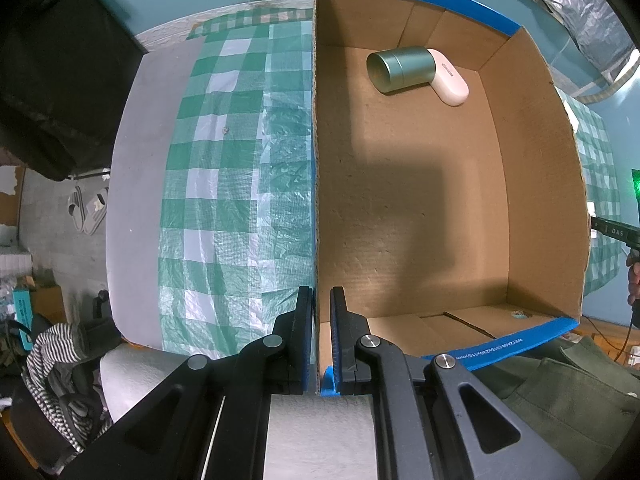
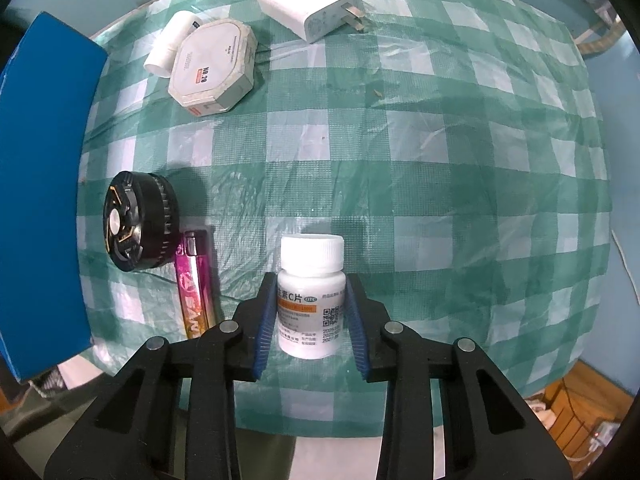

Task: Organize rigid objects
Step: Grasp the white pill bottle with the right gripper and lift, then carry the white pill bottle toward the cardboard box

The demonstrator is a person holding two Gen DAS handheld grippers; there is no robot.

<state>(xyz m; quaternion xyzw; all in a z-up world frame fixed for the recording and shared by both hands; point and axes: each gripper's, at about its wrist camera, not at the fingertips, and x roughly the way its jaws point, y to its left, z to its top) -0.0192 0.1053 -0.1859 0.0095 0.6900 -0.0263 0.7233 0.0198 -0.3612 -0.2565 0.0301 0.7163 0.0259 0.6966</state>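
In the left wrist view my left gripper [image 1: 321, 300] is shut on the left wall of an open cardboard box [image 1: 316, 168] with blue-taped rims. Inside the box at the far end lie a green metal tin [image 1: 400, 69] and a white oblong device [image 1: 450, 78]. In the right wrist view my right gripper [image 2: 311, 292] is shut on a white pill bottle [image 2: 310, 300] with a white cap, upright on the green checked tablecloth [image 2: 440, 168]. A black round fan [image 2: 138, 226], a pink lighter [image 2: 194, 284], an octagonal white box [image 2: 214, 66], a white tube [image 2: 172, 44] and a white charger plug [image 2: 312, 0] lie on the cloth.
The box's blue outer side [image 2: 40, 184] fills the left of the right wrist view. Beside the table in the left wrist view are a dark bag [image 1: 52, 80], slippers [image 1: 86, 208] on the floor and striped clothing [image 1: 60, 364]. The table edge runs along the left [image 1: 132, 208].
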